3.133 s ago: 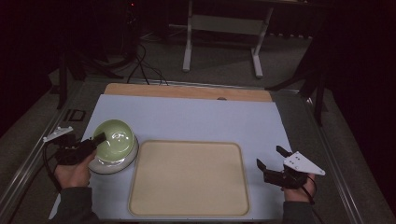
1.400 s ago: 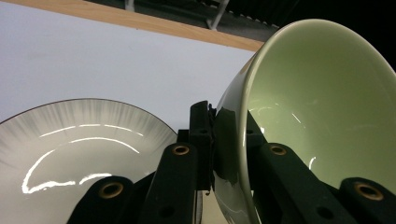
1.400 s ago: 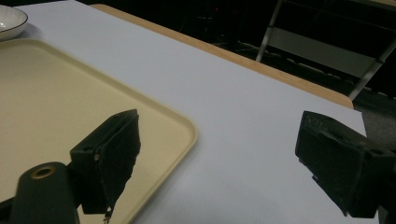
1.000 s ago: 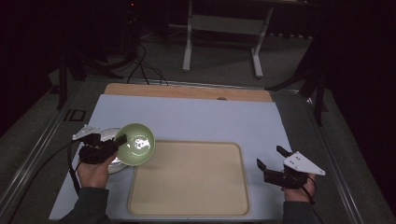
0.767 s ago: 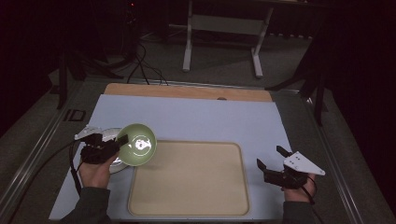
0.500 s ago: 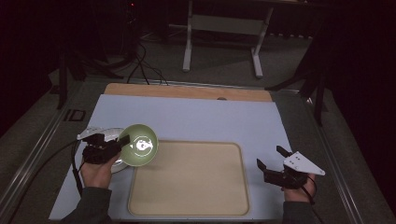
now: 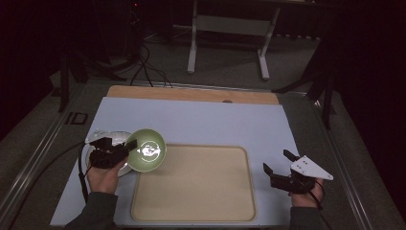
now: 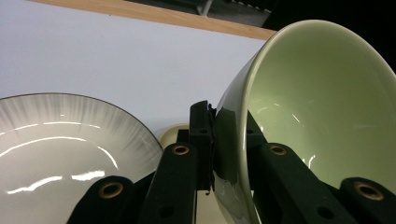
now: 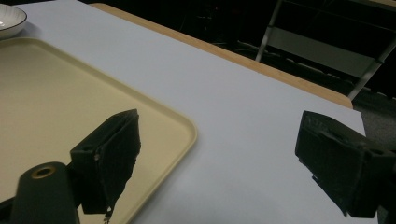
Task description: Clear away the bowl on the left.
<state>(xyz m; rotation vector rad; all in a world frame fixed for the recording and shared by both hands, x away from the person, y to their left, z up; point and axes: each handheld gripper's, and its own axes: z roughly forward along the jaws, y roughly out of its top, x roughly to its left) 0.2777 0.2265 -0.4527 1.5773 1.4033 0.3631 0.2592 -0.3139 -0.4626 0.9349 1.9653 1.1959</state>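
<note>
Transfer step in hand: left gripper clamps the green bowl by its rim, lifted beside the white plate; next, lower it level onto the beige tray, while the right gripper waits wide open and empty.

The room behind the table's far edge is very dark, while light from above makes the table bright. Shiny white spots (glare) sit on the green bowl and the white plate. Up close, the black jaws look a bit blurry.

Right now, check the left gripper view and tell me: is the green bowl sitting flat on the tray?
No: the green bowl is tilted on edge, its rim pinched between the jaws of the left gripper, above the white plate.
</note>
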